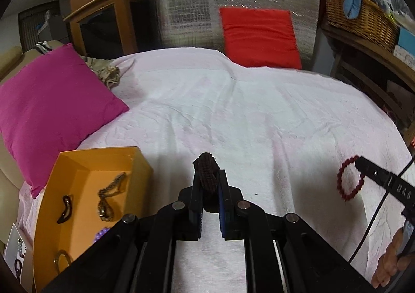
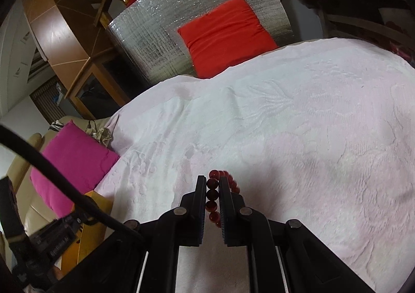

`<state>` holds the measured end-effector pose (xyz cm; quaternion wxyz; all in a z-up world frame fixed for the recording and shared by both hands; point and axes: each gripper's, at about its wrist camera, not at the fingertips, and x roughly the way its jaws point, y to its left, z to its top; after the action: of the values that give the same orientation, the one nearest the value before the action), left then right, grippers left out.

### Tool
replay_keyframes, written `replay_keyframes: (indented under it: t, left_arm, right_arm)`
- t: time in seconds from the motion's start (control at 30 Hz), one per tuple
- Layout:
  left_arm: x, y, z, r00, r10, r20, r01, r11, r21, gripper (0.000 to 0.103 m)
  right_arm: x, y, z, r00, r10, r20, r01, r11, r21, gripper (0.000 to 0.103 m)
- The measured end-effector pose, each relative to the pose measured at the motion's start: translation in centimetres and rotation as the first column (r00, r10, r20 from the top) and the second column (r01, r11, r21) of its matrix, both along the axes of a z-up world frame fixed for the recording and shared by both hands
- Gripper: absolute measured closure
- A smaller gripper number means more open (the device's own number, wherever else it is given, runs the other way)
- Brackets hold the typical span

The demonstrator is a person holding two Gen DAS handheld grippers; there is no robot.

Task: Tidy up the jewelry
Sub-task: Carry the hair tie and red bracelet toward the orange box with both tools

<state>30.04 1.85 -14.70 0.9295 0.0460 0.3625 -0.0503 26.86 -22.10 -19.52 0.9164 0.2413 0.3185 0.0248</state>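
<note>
My left gripper (image 1: 209, 176) is shut on a dark brown woven hair tie (image 1: 206, 168) and holds it above the white bedspread, just right of the orange tray (image 1: 77, 163). The tray holds a watch (image 1: 105, 210), a dark hair clip (image 1: 64, 208), a chain (image 1: 115, 185) and a purple piece (image 1: 102, 232). My right gripper (image 2: 213, 182) is shut on a red bead bracelet (image 2: 213, 195). In the left wrist view the same bracelet (image 1: 348, 178) hangs from the right gripper's fingertips (image 1: 363, 163) at the far right.
A magenta pillow (image 1: 52, 106) lies behind the tray at the left. A red cushion (image 1: 259, 36) leans on a silver foil panel (image 1: 207, 2) at the back. A wicker basket (image 1: 363, 18) sits on shelves at the right. A cable (image 2: 64, 184) crosses the right wrist view.
</note>
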Motion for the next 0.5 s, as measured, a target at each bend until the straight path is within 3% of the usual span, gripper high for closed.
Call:
replay_keyframes:
  t: [0.5]
  left_arm:
    - [-0.9,3.2,2.7,0.993,0.079,0.088,-0.08,0.997,0.002,0.093]
  right_arm:
    - [0.2,5.1,4.3,0.992,0.097,0.075,-0.095,0.995,-0.027,0.092]
